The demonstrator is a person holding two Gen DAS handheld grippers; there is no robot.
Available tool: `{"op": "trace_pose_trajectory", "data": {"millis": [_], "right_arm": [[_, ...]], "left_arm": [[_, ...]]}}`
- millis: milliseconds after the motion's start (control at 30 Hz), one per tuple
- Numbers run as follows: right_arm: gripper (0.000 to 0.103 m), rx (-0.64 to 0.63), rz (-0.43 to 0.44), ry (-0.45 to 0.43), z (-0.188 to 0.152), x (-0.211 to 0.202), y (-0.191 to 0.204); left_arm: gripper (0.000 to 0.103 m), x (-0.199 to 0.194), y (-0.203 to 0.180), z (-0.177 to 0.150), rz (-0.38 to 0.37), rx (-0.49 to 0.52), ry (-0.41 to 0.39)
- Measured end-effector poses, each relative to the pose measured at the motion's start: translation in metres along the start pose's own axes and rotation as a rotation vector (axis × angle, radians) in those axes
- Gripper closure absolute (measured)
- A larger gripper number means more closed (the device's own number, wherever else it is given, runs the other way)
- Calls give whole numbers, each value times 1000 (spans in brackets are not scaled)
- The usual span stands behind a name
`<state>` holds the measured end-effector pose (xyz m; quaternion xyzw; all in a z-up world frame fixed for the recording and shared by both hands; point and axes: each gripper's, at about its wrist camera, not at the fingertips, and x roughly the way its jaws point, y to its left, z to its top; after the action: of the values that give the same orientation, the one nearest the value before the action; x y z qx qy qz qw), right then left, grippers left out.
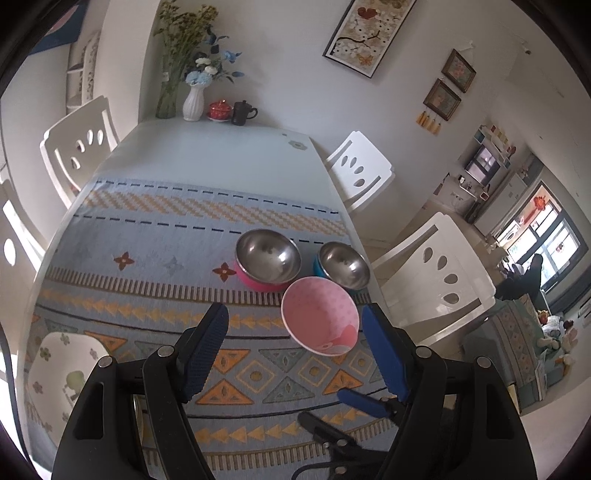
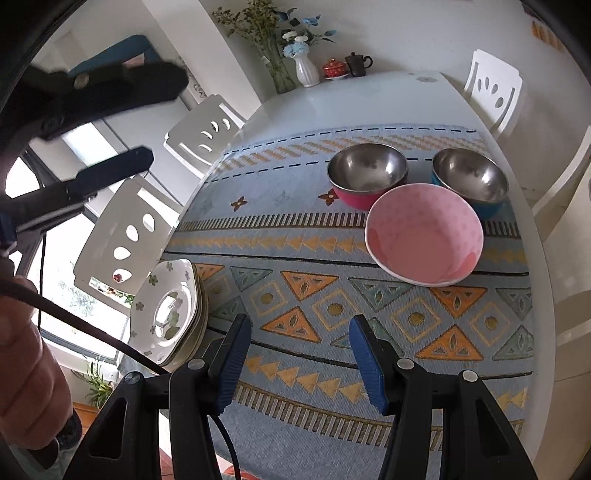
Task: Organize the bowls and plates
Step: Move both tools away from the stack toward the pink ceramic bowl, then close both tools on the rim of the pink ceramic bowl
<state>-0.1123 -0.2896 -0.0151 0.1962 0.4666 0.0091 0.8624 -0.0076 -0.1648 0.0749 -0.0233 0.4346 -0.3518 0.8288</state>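
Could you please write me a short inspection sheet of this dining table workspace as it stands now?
Surface: white table under a patterned cloth.
Job's things: pink bowl, steel bowl with pink shell, steel bowl with blue shell, stacked flowered plates at the cloth's left edge.
Clutter: vase, red lidded cup, dark mug at the far end.
Grippers: left claw open, empty; right claw open, empty.
Cables: black cable beside the plates.
Surroundings: white chairs, framed pictures.
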Motion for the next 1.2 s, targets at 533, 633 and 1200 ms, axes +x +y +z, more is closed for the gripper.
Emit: {"op": "trace_pose_trajectory", "data": {"millis": [533, 633, 1200], "right_arm": [[49, 241, -136, -105, 27, -51, -113], [48, 296, -117, -79, 34, -43, -130], [34, 347, -152, 94, 61, 63, -175]], "left_arm": [[30, 34, 31, -32, -46, -113, 70], [30, 58, 29, -26, -95, -134, 98], [57, 223, 21, -28, -14, -107, 366]]}}
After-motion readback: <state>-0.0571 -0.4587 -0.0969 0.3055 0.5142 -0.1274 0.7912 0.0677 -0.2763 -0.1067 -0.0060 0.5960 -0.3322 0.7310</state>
